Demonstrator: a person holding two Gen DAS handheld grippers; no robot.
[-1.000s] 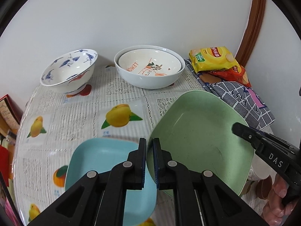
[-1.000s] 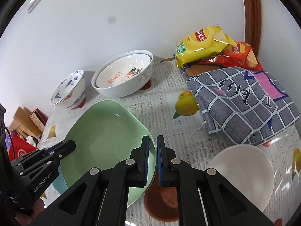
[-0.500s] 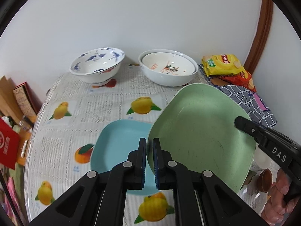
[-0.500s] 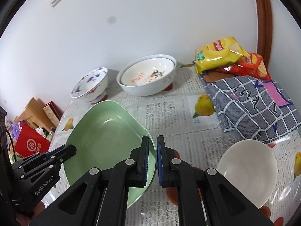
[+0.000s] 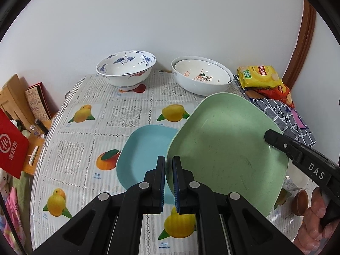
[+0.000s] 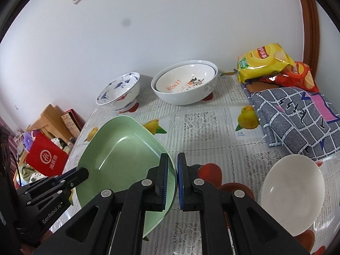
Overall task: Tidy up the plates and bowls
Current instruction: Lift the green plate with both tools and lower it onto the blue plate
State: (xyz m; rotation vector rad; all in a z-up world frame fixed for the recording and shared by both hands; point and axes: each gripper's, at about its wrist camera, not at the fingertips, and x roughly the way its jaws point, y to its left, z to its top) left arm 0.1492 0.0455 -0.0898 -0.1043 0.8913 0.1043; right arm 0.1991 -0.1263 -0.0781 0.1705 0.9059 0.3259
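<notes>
Plates over the fruit-print worktop (image 5: 119,116)

Left gripper (image 5: 169,182) and right gripper (image 6: 172,178) each clamped opposite rims of the green plate (image 5: 229,148), held tilted above the blue plate (image 5: 144,155) lying on the worktop.

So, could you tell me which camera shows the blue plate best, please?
The left wrist view: the blue plate lies flat on the tablecloth, its right edge hidden behind the raised green plate that both grippers pinch. In the right wrist view the green plate hides it entirely.
</notes>
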